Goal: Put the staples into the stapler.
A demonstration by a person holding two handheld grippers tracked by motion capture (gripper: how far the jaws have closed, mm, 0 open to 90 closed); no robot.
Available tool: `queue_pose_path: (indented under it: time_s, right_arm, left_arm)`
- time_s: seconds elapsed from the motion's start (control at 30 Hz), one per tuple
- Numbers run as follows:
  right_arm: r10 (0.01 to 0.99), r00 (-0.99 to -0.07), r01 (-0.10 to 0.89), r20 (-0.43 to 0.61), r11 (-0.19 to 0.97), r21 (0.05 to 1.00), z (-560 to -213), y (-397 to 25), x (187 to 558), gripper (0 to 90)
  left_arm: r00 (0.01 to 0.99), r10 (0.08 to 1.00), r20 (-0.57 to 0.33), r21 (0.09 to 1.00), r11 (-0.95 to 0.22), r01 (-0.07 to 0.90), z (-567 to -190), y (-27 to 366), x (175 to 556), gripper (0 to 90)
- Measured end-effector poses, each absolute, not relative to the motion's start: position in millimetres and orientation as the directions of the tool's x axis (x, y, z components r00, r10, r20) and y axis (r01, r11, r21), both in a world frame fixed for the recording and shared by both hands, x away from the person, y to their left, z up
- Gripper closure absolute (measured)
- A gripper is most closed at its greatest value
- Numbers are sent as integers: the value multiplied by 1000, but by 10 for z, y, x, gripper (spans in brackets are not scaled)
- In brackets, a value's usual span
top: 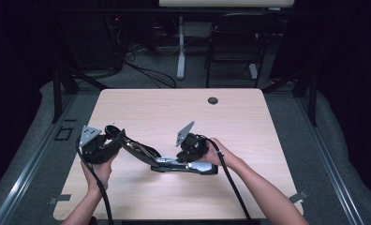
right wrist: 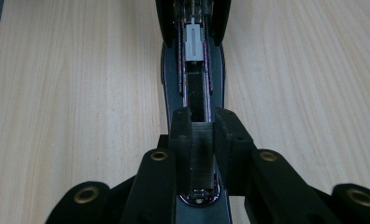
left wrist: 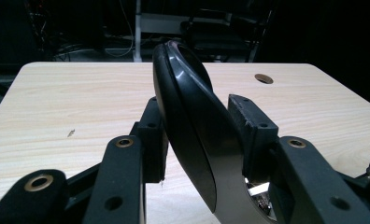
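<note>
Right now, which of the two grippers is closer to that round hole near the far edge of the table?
The right gripper is closer. It sits nearly straight below the hole, clamping staples in the open stapler. The left gripper holds the stapler's raised lid farther toward the table's left side.

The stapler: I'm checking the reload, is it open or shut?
Open. The left gripper holds the stapler's top cover swung up, while the right gripper grips a strip of staples over the exposed channel.

We see a pale wooden bench (top: 141, 108) on grey floor (top: 43, 136), a dark chair (top: 235, 42) behind, black surroundings.
</note>
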State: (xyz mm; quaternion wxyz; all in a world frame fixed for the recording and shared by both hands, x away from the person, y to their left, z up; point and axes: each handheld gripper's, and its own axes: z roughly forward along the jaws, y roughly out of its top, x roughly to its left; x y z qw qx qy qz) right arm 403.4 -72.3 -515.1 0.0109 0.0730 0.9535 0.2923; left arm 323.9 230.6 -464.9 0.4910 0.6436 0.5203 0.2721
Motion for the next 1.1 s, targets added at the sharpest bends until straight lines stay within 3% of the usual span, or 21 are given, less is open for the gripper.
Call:
queue_pose_path:
  time_s: [0.63,1.1]
  right_arm:
    - [126,-992,121,29,831,542,-5174,-743,4059,773]
    - [155,-987,147,30,826,544,-5130,-777,4053,667]
  left_arm:
    - [312,936,-161,914,23,404,-4648,2308,3240,603]
    - [311,936,-161,914,23,405,-4647,2308,3240,603]
